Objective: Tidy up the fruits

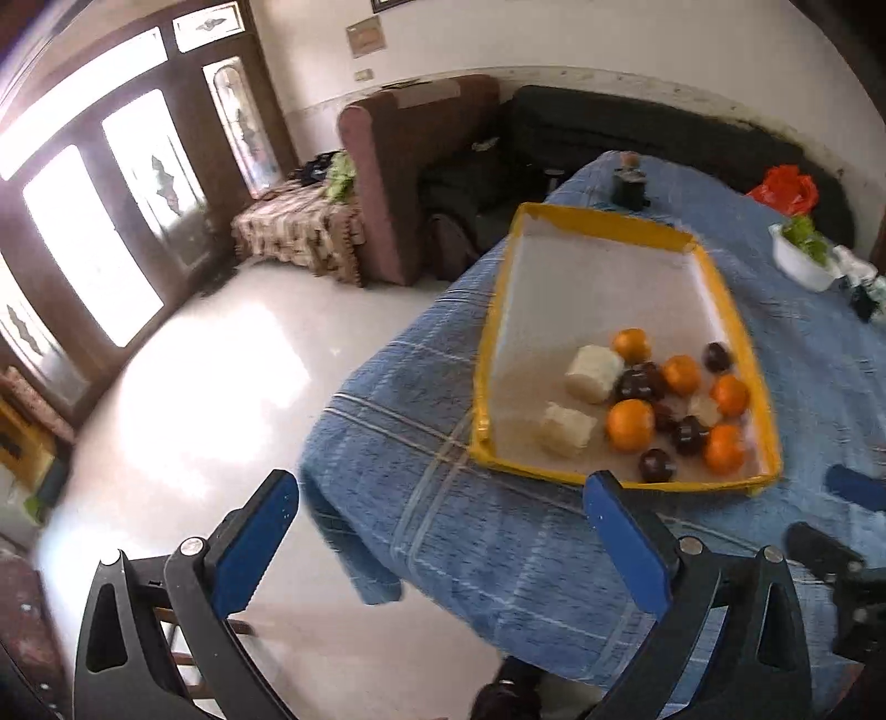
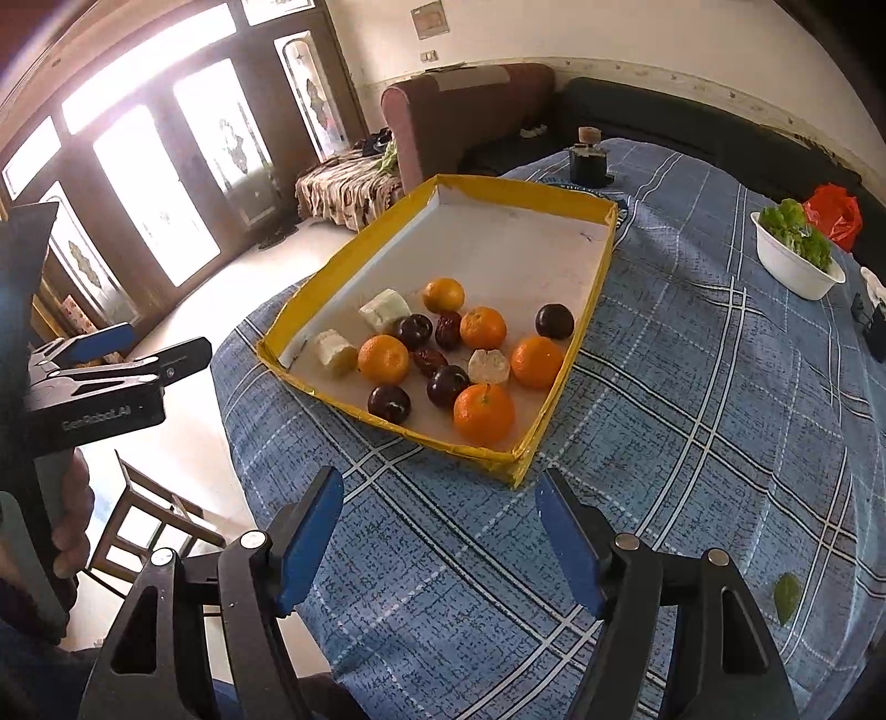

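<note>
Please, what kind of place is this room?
Most likely a living room in a home. A sofa stands by the wall, tall glazed doors let in daylight, and a table under a blue checked cloth bears a tray of fruit.

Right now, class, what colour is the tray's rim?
Yellow rim on the tray; the right wrist view shows it best.

windows: 10 o'clock, glaring | floor: pale, glossy | armchair: 12 o'clock | wall: white
</note>
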Demonstrator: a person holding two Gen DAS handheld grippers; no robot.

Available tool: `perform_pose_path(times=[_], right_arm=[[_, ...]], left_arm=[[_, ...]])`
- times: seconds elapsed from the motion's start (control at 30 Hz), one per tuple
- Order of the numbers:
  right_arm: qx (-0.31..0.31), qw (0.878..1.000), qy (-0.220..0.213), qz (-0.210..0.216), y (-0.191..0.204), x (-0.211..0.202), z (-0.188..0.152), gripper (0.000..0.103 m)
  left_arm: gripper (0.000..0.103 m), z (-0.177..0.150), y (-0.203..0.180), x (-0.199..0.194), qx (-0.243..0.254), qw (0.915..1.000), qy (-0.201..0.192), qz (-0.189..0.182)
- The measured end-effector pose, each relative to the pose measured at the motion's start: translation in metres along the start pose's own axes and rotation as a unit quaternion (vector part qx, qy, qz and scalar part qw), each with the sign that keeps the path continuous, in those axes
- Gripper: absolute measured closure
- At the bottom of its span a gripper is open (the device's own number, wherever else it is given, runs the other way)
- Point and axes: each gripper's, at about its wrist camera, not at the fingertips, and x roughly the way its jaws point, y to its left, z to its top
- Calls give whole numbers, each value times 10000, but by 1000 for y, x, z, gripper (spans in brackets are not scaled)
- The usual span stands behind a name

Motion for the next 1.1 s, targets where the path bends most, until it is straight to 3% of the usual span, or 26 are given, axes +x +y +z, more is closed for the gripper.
perform_pose_path(times=[0.4, 1.1], right_arm=[[53, 9997, 204, -95, 0, 13, 1, 26], [21, 9996, 281, -96, 1, 20, 1, 25]], left_arm=[[0, -7, 1, 23, 22, 9996, 274, 2], [0, -4, 1, 35, 3, 9993, 366, 103]])
